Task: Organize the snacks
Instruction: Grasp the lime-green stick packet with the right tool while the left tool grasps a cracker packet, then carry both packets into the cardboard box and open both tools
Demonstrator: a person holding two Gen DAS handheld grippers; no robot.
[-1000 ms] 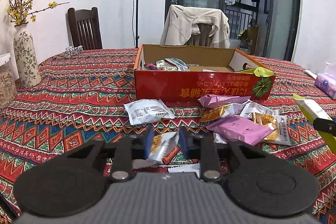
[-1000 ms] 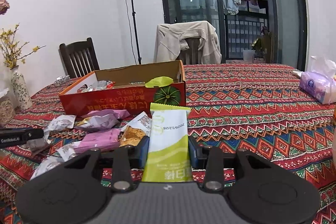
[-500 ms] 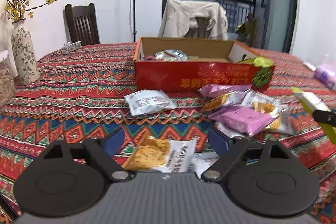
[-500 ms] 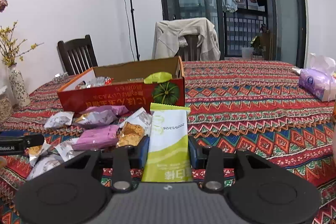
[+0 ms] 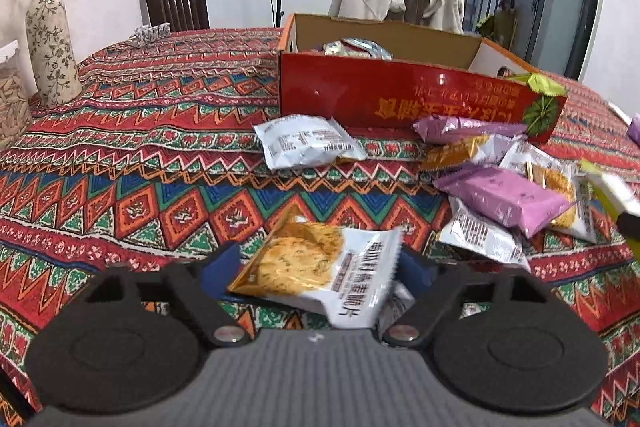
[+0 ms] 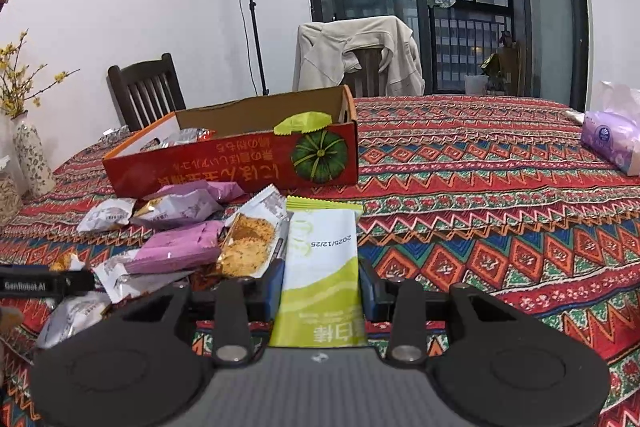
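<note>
A cracker packet (image 5: 316, 267) with a white end lies between the blue pads of my left gripper (image 5: 318, 269). Its jaws are closing on the packet, but the pads do not visibly press it. My right gripper (image 6: 322, 279) is shut on a green-and-white snack bar (image 6: 320, 267) that sticks out forward. Beyond stands the open red cardboard box (image 5: 400, 99), which holds a few wrapped snacks. A pile of loose packets (image 5: 500, 195), purple, white and orange, lies in front of the box (image 6: 240, 163). A single white packet (image 5: 304, 143) lies to the left of the pile.
A patterned cloth (image 5: 140, 167) covers the table. A flowered vase (image 5: 50, 47) and a jar (image 5: 12, 107) stand at the left edge. A purple tissue pack (image 6: 612, 143) lies far right. Two chairs stand behind the table, one draped with a jacket (image 6: 356, 59).
My left gripper, shut on the cracker packet's edge a second ago, opened wide, sank lower and now narrows around the flat packet. The right gripper keeps the green bar.
</note>
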